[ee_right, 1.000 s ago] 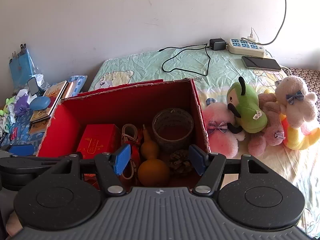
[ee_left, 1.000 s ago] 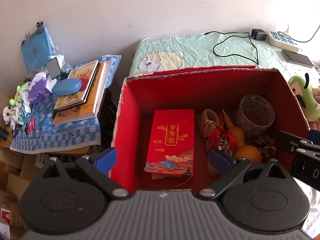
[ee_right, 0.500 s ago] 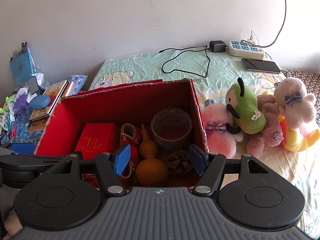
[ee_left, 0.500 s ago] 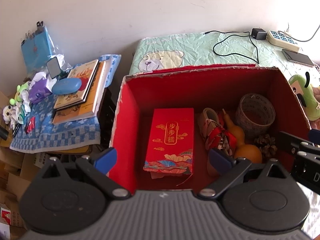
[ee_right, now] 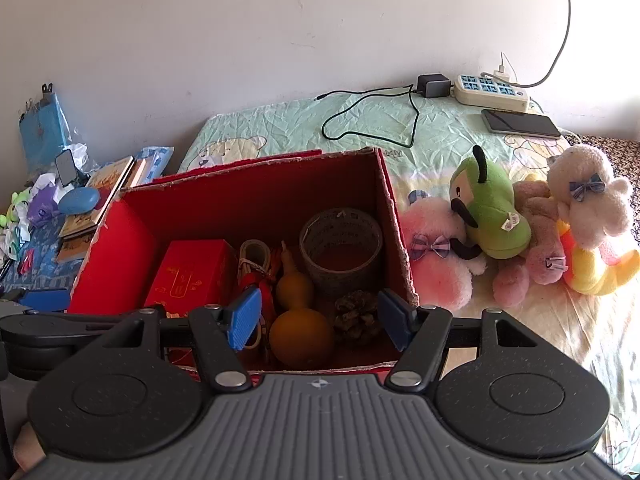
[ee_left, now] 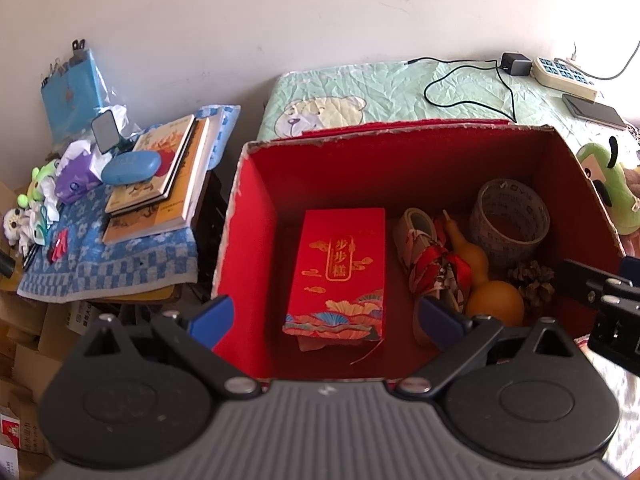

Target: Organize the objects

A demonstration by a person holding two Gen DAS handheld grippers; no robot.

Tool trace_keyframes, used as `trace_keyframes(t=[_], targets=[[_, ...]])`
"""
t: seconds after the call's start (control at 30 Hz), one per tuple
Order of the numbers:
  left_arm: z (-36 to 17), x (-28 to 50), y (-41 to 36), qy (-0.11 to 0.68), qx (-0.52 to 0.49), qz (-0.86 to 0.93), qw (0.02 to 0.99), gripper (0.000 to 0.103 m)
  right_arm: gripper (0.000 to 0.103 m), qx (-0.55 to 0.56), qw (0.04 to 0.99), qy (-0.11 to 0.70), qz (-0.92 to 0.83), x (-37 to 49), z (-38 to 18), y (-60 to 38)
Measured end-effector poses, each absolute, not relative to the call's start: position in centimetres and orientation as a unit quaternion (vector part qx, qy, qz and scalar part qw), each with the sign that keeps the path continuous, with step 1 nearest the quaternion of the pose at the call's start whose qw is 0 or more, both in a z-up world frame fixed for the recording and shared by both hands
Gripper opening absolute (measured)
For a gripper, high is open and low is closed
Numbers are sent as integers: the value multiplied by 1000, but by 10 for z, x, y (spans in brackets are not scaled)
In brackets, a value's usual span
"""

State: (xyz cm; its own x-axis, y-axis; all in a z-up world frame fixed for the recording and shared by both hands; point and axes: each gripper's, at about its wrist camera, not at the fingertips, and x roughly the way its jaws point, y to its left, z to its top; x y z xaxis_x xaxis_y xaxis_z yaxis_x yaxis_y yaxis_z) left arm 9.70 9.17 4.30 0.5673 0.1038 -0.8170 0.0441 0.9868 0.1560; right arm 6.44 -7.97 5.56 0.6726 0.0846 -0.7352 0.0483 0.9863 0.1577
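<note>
An open red cardboard box (ee_left: pixel 256 216) (ee_right: pixel 392 200) stands on the bed. Inside lie a red gift packet (ee_left: pixel 338 272) (ee_right: pixel 188 276), a folded patterned umbrella (ee_left: pixel 430 256), an orange gourd (ee_left: pixel 494 302) (ee_right: pixel 300 332), a tape roll (ee_left: pixel 508 220) (ee_right: pixel 340 248) and a pine cone (ee_left: pixel 534 284) (ee_right: pixel 356 318). My left gripper (ee_left: pixel 324 316) hovers open over the box's near left side. My right gripper (ee_right: pixel 320 320) hovers open over the near right corner, above the gourd and pine cone. Neither holds anything.
Plush toys lie right of the box: a green one (ee_right: pixel 492 208), a pink one (ee_right: pixel 436 256), a cream bear (ee_right: pixel 588 204). A power strip (ee_right: pixel 490 90), charger cable (ee_right: pixel 372 120) and phone (ee_right: pixel 520 124) rest at the bed's far end. Books (ee_left: pixel 160 176) and clutter crowd a side table at left.
Both grippers have drifted slightly; the right one has edged a little closer to the box. Nothing was picked up or released.
</note>
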Motion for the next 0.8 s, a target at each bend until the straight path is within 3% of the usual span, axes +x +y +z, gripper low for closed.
trace_keyframes(t=[0.8], targets=[[48, 102, 94, 446, 76, 13, 892, 99, 67, 66, 915, 398, -8, 70, 55, -80]])
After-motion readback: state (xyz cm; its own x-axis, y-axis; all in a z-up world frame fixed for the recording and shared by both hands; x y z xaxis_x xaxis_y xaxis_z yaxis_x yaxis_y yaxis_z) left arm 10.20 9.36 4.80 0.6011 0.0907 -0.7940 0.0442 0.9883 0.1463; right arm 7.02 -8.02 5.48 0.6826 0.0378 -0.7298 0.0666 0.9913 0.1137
